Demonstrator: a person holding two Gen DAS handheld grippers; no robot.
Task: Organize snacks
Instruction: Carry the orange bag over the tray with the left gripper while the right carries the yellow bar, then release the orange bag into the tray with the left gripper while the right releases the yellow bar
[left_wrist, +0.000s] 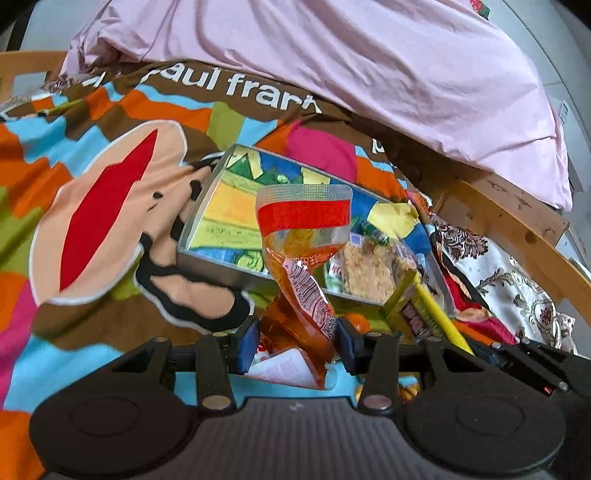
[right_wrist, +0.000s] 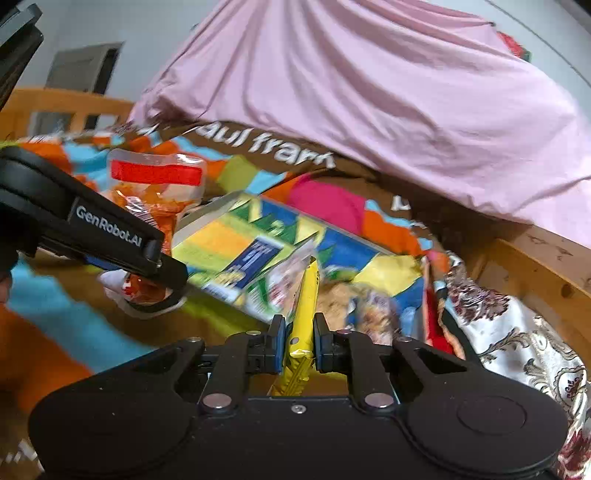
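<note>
We've got the left claw (left_wrist: 299, 341) pinching an orange pouch (left_wrist: 304, 258). Right claw (right_wrist: 299, 341) clamps a yellow pack (right_wrist: 304, 314), w/ the box (right_wrist: 236, 251) just ahead.

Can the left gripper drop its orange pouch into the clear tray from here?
Probably yes: left gripper holds the orange pouch just short of the clear tray, whose near-left section looks unoccupied.

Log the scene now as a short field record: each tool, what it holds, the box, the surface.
left tool: shut on orange snack pouch, lifted above the bedspread
right tool: shut on yellow snack packet
box: open, clear-walled, on the bedspread, snacks inside at its right end
surface: colourful bedspread, pink quilt bunched behind
wooden bed frame: at right
</note>
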